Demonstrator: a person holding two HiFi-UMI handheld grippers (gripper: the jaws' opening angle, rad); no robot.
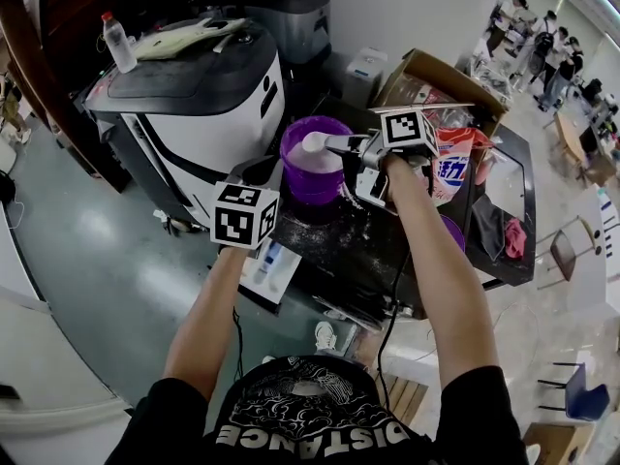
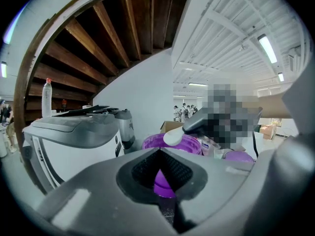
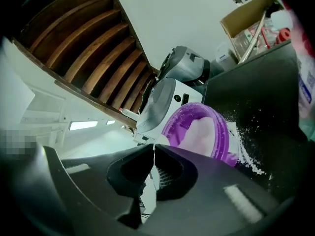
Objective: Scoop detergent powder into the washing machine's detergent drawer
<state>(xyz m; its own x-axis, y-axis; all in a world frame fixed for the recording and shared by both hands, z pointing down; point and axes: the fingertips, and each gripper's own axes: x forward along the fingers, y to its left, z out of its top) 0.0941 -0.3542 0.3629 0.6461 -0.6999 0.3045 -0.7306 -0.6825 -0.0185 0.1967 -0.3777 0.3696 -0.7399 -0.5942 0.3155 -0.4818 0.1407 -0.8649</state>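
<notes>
Right tool (image 3: pixel 152 150) is clamped shut on the handle of a white plastic scoop (image 1: pixel 316 143), kept level over the round purple tub (image 1: pixel 312 184), I judge so nothing slides off; pale detergent powder (image 3: pixel 204 131) mounds softly inside the tub; loose grains speckle the matt black table (image 3: pixel 256 107); left tool (image 2: pixel 160 152), jaws together and empty, hangs by the glossy white washing machine (image 1: pixel 208 114), near what looks like its pulled-out detergent drawer (image 1: pixel 268 263).

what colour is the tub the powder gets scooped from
Purple. The tub shows best in the head view.
</notes>
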